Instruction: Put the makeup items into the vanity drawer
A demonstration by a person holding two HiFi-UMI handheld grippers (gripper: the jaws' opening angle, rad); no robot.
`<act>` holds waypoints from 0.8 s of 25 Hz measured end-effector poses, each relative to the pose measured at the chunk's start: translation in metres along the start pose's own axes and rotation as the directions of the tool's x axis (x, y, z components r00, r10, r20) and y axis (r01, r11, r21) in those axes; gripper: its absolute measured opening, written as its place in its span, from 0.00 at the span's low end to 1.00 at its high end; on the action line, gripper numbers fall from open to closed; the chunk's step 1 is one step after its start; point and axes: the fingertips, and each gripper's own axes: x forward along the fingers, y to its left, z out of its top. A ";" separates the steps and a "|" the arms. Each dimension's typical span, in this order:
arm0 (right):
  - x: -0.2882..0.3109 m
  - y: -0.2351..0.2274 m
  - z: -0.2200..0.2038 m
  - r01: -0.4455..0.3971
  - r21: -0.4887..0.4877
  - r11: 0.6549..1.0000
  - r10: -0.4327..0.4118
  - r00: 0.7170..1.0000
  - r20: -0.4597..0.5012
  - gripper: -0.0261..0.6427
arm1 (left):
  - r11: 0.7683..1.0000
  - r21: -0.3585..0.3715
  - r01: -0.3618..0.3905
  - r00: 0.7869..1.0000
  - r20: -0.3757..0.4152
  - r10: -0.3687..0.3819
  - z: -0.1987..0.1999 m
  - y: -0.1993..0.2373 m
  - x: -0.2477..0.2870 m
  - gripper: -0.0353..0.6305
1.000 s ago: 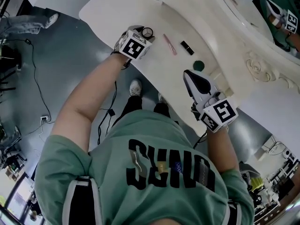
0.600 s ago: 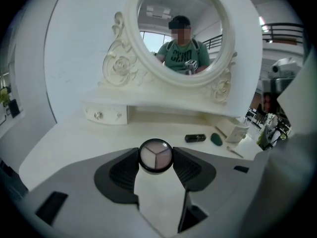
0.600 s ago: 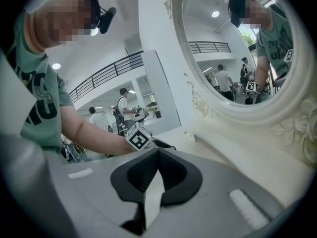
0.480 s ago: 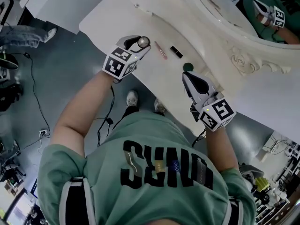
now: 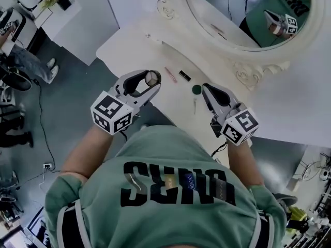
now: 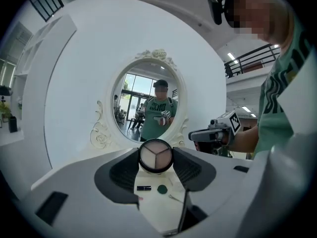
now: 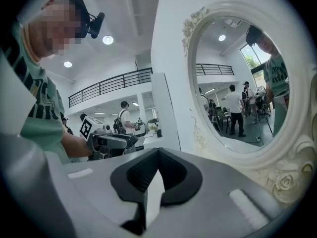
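Note:
My left gripper (image 5: 150, 79) is shut on a round compact (image 5: 151, 78) with three pale shades, held in the air over the near edge of the white vanity top (image 5: 129, 48). In the left gripper view the compact (image 6: 155, 155) sits upright between the dark pads (image 6: 121, 171). On the vanity lie a pink stick (image 5: 170, 75), a black lipstick (image 5: 184, 76), a green disc (image 5: 196, 90) and a thin tool (image 5: 194, 105). My right gripper (image 5: 206, 88) hovers beside the green disc, jaws together and empty, its tips (image 7: 158, 151) touching. No drawer shows.
An oval mirror (image 5: 243, 14) in an ornate white frame rises behind the vanity top. A white cabinet (image 5: 67, 19) stands at the far left. Grey floor with cables (image 5: 41, 112) lies to the left, where other people's legs (image 5: 20, 61) show.
The left gripper closed on the compact on the vanity top, lifted it and drew it back toward my body. The view has tilted up onto the mirror. The right gripper stays put.

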 end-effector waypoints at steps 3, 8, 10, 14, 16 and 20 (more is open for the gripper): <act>-0.006 0.007 0.014 -0.007 -0.020 1.000 0.008 1.000 0.022 0.05 | 1.000 -0.001 0.008 0.999 0.042 -0.008 0.013 -0.013 -0.012 0.38; -0.009 0.014 0.024 -0.013 -0.033 0.999 0.014 0.999 0.032 0.05 | 1.000 -0.005 0.025 0.997 0.068 -0.025 0.021 -0.024 -0.020 0.38; -0.007 0.016 0.027 -0.016 -0.039 0.999 0.017 0.999 0.032 0.05 | 1.000 -0.004 0.027 0.997 0.072 -0.026 0.023 -0.025 -0.022 0.38; -0.004 0.020 0.027 -0.026 -0.048 0.999 0.027 0.999 0.029 0.05 | 1.000 -0.009 0.026 0.997 0.075 -0.025 0.023 -0.025 -0.024 0.38; -0.005 0.020 0.026 -0.026 -0.047 0.999 0.027 0.999 0.028 0.05 | 1.000 -0.014 0.026 0.997 0.074 -0.025 0.022 -0.026 -0.025 0.38; -0.008 0.020 0.027 -0.014 -0.039 0.999 0.015 0.999 0.030 0.05 | 0.999 -0.023 0.027 0.997 0.074 -0.025 0.022 -0.026 -0.027 0.38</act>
